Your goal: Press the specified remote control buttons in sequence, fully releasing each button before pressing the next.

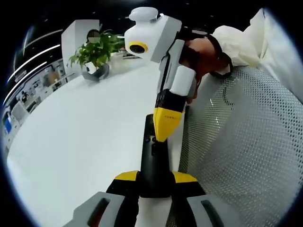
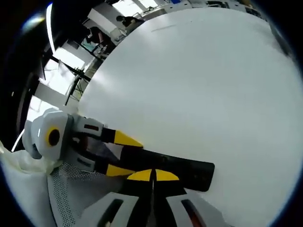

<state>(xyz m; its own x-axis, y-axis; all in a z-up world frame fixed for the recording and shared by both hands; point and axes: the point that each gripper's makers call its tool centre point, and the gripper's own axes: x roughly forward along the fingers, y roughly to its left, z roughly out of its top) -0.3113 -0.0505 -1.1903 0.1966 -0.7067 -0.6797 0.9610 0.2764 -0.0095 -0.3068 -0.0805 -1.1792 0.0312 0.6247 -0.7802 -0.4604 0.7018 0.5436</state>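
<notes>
A black remote control points away over the white table, and my left gripper is shut on its near end, one yellow tip on each side. My right gripper comes down from above with its jaws shut, the joined yellow tips resting on the remote's upper face near small buttons. In the right gripper view the remote lies crosswise just past the shut tips of the right gripper, while the left gripper clamps its left end. I cannot tell which button lies under the tips.
A potted plant stands at the table's far end. A white mesh chair sits close on the right of the remote. A person's hand and white sleeve hold the right gripper. Office furniture lies beyond the table.
</notes>
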